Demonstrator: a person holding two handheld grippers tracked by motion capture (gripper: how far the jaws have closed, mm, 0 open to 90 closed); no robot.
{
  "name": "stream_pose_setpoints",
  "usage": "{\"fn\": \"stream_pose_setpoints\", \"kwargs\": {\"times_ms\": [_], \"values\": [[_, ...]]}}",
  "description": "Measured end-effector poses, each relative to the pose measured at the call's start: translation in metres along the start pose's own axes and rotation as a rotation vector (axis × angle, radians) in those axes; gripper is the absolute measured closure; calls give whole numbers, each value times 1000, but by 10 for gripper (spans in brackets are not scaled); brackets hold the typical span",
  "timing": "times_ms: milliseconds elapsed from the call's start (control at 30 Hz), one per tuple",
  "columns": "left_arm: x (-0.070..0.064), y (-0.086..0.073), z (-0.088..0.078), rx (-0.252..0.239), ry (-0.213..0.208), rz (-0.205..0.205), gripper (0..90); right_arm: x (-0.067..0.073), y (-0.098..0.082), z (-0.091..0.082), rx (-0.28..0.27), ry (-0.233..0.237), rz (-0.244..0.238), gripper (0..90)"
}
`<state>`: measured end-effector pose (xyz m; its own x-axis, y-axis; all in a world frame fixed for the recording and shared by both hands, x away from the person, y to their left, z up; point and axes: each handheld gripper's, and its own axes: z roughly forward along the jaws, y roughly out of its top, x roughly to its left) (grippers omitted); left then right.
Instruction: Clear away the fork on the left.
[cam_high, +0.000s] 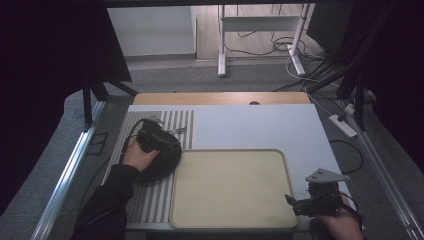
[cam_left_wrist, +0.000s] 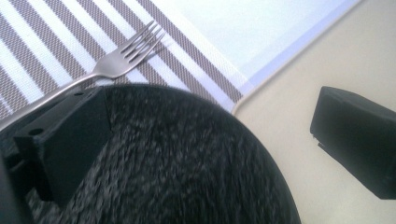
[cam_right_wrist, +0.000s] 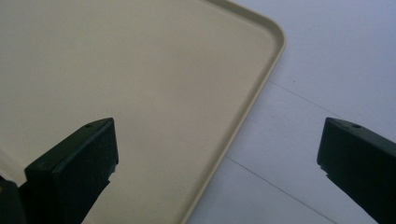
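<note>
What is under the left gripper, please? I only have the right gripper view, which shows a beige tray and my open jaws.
Observer: A dark round plate lies under the left gripper, on the striped placemat.
Operator: Is anything beside the plate?
Observer: A metal fork lies on the mat just beyond it.
Operator: Is the left gripper holding anything?
Observer: No, its jaws stand wide apart over the plate's edge.

Fork, perhaps touching dark plate
</note>
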<state>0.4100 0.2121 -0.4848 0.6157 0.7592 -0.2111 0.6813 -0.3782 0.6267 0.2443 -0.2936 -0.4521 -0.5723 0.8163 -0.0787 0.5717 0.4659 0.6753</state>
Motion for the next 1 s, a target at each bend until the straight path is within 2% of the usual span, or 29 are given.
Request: {"fn": "stream_pose_setpoints", "kwargs": {"times_ms": [300, 467, 533, 633, 700, 733, 767, 800, 833, 933, 967, 1000], "values": [[7, 16, 16, 20, -4, 29, 6, 0, 0, 0, 2, 3, -3, 0], [11, 22, 22, 30, 16, 32, 33, 0, 0, 0, 2, 4, -4, 0], [15, 25, 25, 35, 35, 24, 88, 0, 0, 0, 2, 5, -5, 0], [17, 27, 26, 42, 46, 21, 236, 0, 0, 0, 2, 5, -6, 0], [20, 29, 28, 53, 37, 23, 373, 0, 0, 0, 3, 6, -5, 0], [21, 29, 29, 58, 45, 21, 373, 0, 0, 0, 3, 6, -6, 0], [22, 30, 31, 65, 41, 15, 426, 0, 0, 1, 3, 6, -6, 0], [24, 31, 32, 72, 29, 6, 511, 0, 0, 1, 3, 6, -7, 0], [25, 33, 36, 94, 27, 14, 672, 0, 0, 1, 3, 6, -8, 0], [24, 34, 40, 122, 17, 27, 876, 0, 0, 1, 4, 7, -8, 0], [22, 36, 46, 158, 26, 68, 893, 0, 0, 1, 3, 8, -7, 0], [22, 36, 46, 158, 26, 68, 894, 0, 0, 1, 3, 8, -7, 0]]}}
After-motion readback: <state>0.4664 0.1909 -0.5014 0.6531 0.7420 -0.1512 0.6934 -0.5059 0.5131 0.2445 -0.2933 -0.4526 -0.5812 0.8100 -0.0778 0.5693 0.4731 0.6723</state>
